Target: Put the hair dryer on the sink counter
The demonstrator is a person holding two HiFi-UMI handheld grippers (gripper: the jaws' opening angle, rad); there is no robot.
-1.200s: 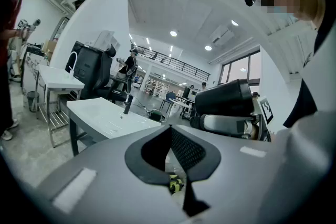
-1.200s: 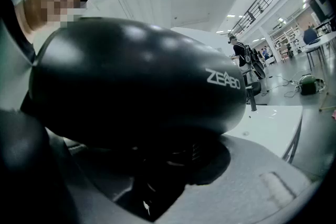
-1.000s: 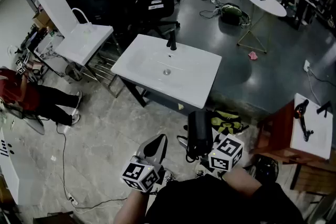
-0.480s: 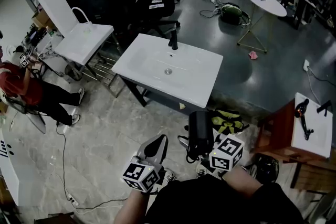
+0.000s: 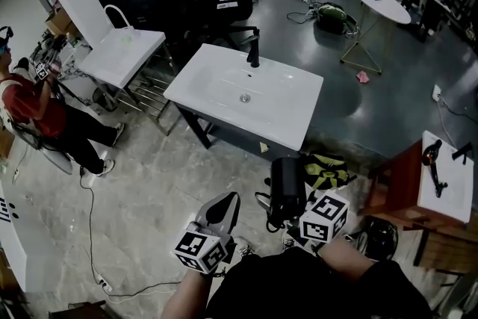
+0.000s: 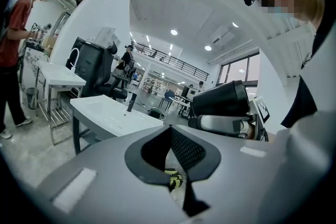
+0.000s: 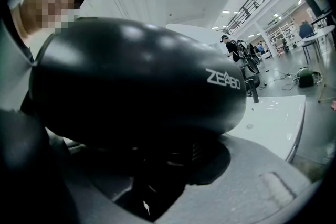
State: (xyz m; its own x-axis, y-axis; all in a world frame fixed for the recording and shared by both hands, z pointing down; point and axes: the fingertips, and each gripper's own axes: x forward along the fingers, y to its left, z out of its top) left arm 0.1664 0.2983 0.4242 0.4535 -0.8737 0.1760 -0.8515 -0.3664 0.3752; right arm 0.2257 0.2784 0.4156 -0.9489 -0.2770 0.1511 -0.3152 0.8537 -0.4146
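The black hair dryer (image 5: 286,185) is upright in my right gripper (image 5: 287,210), whose jaws are shut on its lower part. In the right gripper view the dryer's body (image 7: 136,81) fills most of the picture and hides the jaws. The white sink counter (image 5: 224,104) with a black faucet (image 5: 255,52) stands ahead across bare floor, apart from both grippers. It also shows as the sink counter (image 7: 278,118) and the sink counter (image 6: 105,110). My left gripper (image 5: 221,211) is beside the dryer (image 6: 220,99), shut and holding nothing.
A second white basin unit (image 5: 123,56) stands at the left, near a person in a red top (image 5: 30,112). A black office chair (image 5: 220,11) is behind the sink. A yellow-black bag (image 5: 326,174) lies under the counter's near right corner. A white-topped table (image 5: 442,183) stands at the right.
Both grippers have come slightly closer to the sink counter, the dryer still held. The person at the left has shifted position.
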